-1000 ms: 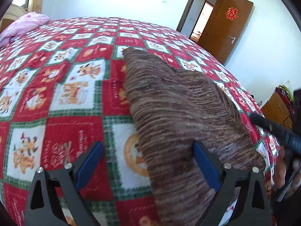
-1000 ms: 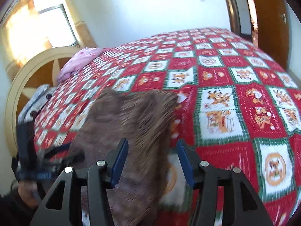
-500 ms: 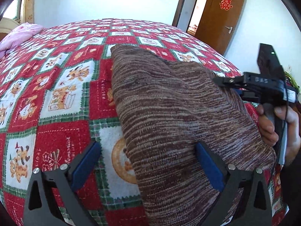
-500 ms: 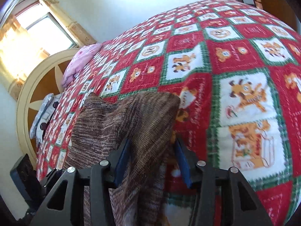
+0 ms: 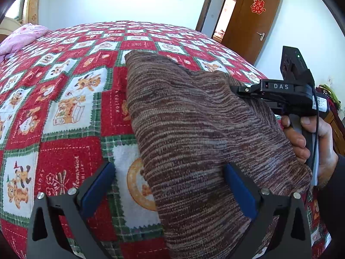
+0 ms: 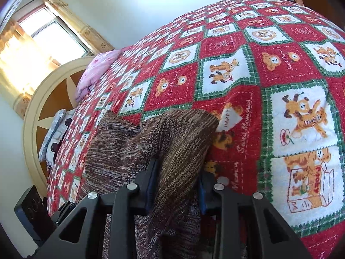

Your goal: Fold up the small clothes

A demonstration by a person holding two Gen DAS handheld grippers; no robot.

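Item: brown striped knitted garment (image 5: 189, 129), lying on the bed over a red, white and green teddy-bear quilt (image 5: 64, 99), its near end hanging toward me over the bed's edge.

My left tool (image 5: 170, 187): blue-padded jaws spread wide, nothing gripped. The garment's left edge runs between the two pads; the right pad sits against or just over the knit, the left pad is over bare quilt.

My right tool (image 6: 177, 183): jaws closing, with a raised fold of the garment's right side bunched between them. The blue pads lie against the knit on both sides. From the left wrist view, the same tool (image 5: 235, 90) reaches in at the garment's right edge, my right hand (image 5: 308, 142) wrapped round its handle; its tips are hidden there behind the cloth.

Also noted: pink pillow (image 6: 94, 71) at the head of the bed, cream-rimmed headboard (image 6: 34, 112), curtained window (image 6: 49, 34), brown door (image 5: 252, 19) bearing a red paper ornament (image 5: 258, 6).
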